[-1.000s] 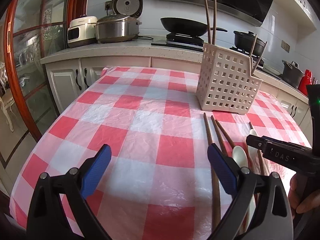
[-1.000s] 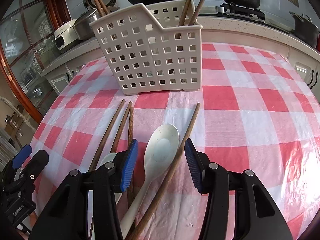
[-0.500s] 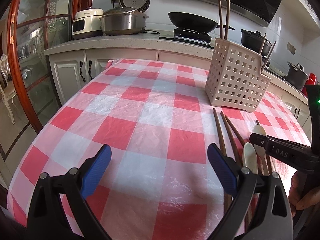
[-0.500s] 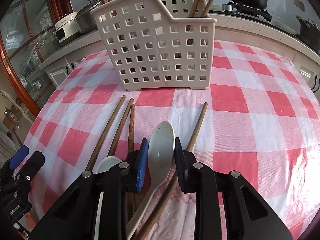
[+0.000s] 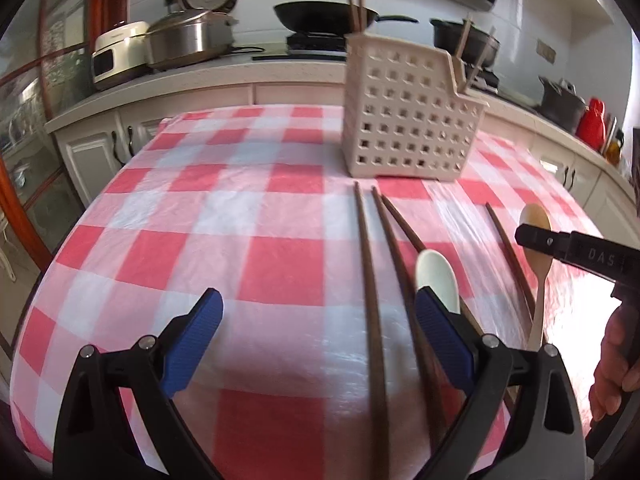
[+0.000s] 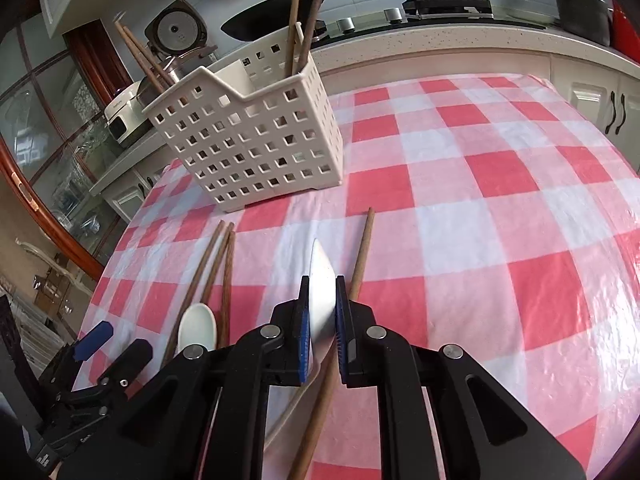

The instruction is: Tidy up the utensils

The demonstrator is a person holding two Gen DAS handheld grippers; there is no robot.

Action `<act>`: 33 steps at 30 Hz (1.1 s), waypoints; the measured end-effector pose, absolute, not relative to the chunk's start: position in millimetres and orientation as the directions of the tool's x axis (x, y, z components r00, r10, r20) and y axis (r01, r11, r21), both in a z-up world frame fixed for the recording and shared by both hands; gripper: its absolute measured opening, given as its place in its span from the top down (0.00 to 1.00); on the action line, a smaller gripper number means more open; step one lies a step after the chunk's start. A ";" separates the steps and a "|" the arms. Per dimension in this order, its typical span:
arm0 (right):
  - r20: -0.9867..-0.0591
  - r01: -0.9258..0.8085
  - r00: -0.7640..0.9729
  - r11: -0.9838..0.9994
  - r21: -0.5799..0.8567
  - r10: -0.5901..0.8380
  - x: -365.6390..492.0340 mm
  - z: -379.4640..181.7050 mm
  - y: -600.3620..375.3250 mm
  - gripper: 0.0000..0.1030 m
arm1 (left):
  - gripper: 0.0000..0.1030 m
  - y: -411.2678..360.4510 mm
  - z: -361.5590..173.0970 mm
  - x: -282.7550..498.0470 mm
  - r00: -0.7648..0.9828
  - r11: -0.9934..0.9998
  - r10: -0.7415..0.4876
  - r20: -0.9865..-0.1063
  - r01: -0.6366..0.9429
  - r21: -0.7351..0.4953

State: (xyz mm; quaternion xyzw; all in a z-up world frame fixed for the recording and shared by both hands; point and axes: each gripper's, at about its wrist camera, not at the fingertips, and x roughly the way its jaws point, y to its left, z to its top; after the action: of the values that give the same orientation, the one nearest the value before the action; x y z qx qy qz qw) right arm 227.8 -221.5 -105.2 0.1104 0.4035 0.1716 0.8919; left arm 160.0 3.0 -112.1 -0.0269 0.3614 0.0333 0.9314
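The right gripper (image 6: pixel 322 284) has its jaws closing on a white spoon (image 6: pixel 320 264), which stands on its edge between the blue pads, bowl pointing at the basket (image 6: pixel 256 140). A lone chopstick (image 6: pixel 360 252) lies just right of it on the checked cloth. Left of it lie three chopsticks (image 6: pixel 208 264) and a second white spoon (image 6: pixel 197 326). In the left wrist view the left gripper (image 5: pixel 316 300) is open low over the cloth, with one chopstick (image 5: pixel 366 280) running between its fingers and the second spoon (image 5: pixel 436 276) by its right finger. The white perforated basket (image 5: pixel 408 120) holds upright chopsticks.
The table wears a red and white checked cloth (image 5: pixel 240 208). Behind it runs a kitchen counter (image 5: pixel 200 76) with rice cookers, a wok and pots. A hand (image 5: pixel 616 360) holds the right gripper's handle at the right edge. A wood-framed glass door stands at the left.
The right gripper's jaws have come together on the white spoon, which has turned from lying flat onto its edge. The left gripper has moved right, over the chopsticks.
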 end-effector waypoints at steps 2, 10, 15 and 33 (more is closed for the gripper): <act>-0.678 -0.228 0.612 0.912 0.342 0.407 224.7 -106.9 -225.2 0.89 | 0.09 -6.6 -114.2 162.8 0.730 0.998 0.037 -0.682 -0.057 -0.006; -0.657 -0.233 0.625 0.904 0.358 0.421 221.5 -100.9 -235.9 0.89 | 0.16 -31.4 -112.6 188.5 0.714 0.999 -0.013 -0.700 0.037 0.020; -0.655 -0.237 0.627 0.904 0.356 0.422 219.9 -99.2 -238.2 0.89 | 0.36 -46.8 -125.1 203.8 0.668 0.995 -0.062 -0.741 0.103 0.010; -0.670 -0.234 0.613 0.906 0.353 0.419 220.1 -105.2 -233.8 0.89 | 0.92 -38.3 -117.1 201.1 0.657 0.990 -0.127 -0.743 0.127 -0.057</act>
State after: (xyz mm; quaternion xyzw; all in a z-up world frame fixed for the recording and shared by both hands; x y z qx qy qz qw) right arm 220.1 -233.8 -105.2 0.1156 0.3998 0.1835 0.8906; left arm 201.1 -38.3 -117.1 -0.0003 0.4082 -0.0696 0.9102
